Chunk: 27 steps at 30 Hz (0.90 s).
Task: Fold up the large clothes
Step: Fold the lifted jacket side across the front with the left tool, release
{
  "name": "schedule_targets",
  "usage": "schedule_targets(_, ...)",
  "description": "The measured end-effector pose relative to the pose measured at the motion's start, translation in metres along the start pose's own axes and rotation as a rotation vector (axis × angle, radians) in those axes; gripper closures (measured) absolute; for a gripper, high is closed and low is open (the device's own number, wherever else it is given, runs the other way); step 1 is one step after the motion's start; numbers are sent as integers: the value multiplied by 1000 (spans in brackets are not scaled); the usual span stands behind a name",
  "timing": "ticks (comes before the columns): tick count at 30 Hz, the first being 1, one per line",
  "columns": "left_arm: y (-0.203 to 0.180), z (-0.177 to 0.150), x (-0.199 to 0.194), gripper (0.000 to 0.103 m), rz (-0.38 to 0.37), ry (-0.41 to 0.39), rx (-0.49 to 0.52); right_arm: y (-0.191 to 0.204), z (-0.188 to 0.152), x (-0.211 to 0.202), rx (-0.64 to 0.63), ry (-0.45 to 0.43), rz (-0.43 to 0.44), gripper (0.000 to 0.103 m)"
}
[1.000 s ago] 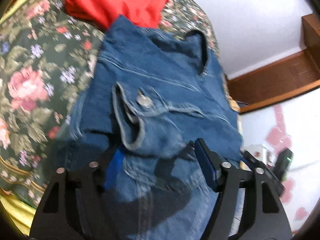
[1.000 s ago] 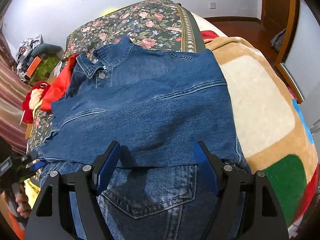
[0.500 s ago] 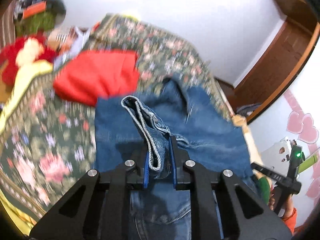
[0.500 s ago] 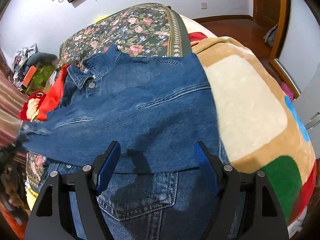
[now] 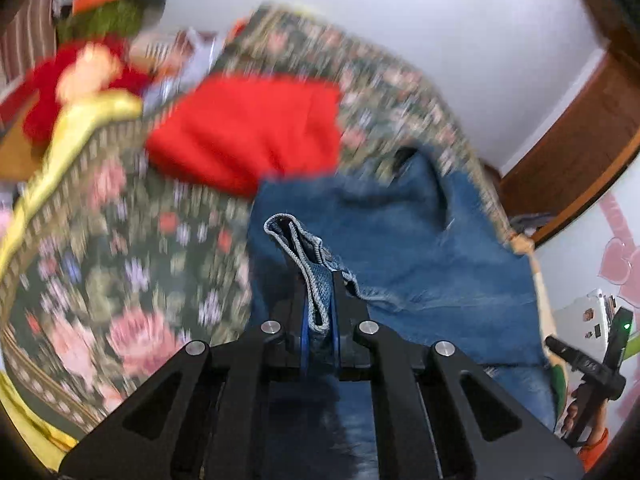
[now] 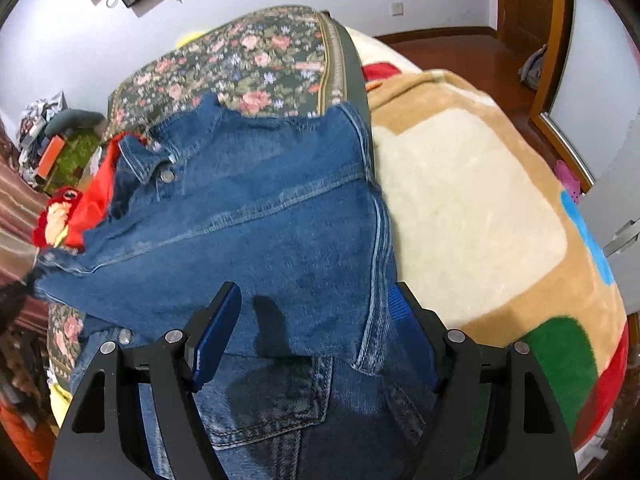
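Observation:
A blue denim jacket [image 6: 256, 232] lies spread on the bed, collar [image 6: 160, 160] toward the far left, with jeans [image 6: 264, 404] under its near edge. My left gripper [image 5: 320, 316] is shut on a pale-edged hem of the denim jacket [image 5: 304, 256] and holds it lifted above the rest of the jacket [image 5: 420, 248]. My right gripper [image 6: 312, 320] is open, its blue pads either side of the jacket's near hem, just above the fabric.
A red garment [image 5: 248, 132] lies on the floral bedspread [image 5: 120, 264] beyond the jacket. A beige, green and red blanket [image 6: 480, 220] covers the bed's right side. A red plush toy [image 6: 56, 216] and clutter sit at the left. Wooden door frame [image 5: 568, 152] at right.
My left gripper closed on the jacket's hem and lifted it up and back; its view swung toward the red garment. The jacket's left side has pulled up. My right gripper stayed open, shifting slightly.

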<state>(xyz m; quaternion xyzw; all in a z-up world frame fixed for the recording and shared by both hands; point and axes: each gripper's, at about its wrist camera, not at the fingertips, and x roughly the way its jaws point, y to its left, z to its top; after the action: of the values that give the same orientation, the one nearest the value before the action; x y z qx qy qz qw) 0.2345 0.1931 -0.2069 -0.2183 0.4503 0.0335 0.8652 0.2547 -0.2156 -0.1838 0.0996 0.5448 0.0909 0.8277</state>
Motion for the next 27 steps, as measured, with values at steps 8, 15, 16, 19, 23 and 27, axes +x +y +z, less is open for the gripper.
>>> schedule_targets(8, 27, -35, 30, 65, 148, 103, 65, -2, -1, 10, -16, 35, -16, 30)
schedule_targets(15, 42, -9, 19, 54, 174, 82, 74, 1, 18, 9, -32, 26, -8, 30)
schedule_targets(16, 42, -2, 17, 49, 170, 72, 70, 0, 24, 8, -31, 14, -12, 30)
schedule_targets(19, 41, 15, 17, 47, 132, 59, 51, -2, 39, 10, -18, -5, -2, 30)
schedule_targets(23, 36, 34, 29, 44, 81, 67, 32, -3, 59, 18, -17, -22, -7, 30)
schedule_targets(27, 33, 50, 49, 44, 34, 97, 14, -7, 75, 32, -21, -21, -17, 30)
